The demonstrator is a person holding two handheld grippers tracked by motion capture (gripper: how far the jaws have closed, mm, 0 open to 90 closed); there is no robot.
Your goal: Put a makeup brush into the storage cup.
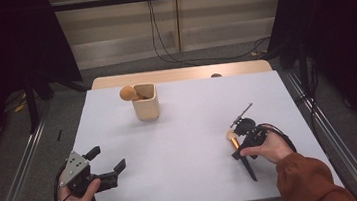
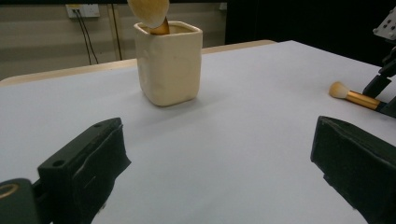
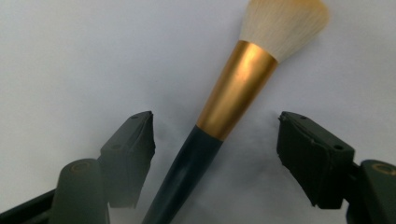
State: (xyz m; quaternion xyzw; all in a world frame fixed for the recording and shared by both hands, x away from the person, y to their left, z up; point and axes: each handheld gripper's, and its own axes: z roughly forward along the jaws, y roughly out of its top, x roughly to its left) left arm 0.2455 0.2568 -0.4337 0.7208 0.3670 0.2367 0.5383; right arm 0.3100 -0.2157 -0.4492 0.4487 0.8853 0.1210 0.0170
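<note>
A makeup brush [image 1: 233, 139] with a pale head, gold ferrule and dark handle lies flat on the white table [image 1: 184, 130] at the right. My right gripper [image 1: 242, 143] is lowered over it. In the right gripper view the brush [image 3: 238, 84] runs between the two jaws, which stand apart on either side of the handle with a gap to each; the right gripper [image 3: 215, 135] is open. My left gripper [image 1: 107, 158] rests at the front left, jaws wide open with nothing between them [image 2: 219, 154]. From there the brush [image 2: 355, 98] shows far right.
A cream square cup [image 1: 146, 103] stands at the back centre-left, holding another brush with a round orange-tan head [image 1: 128, 92] leaning over its left rim. The left gripper view shows the cup [image 2: 169, 63] ahead. Cables trail on the floor behind the table.
</note>
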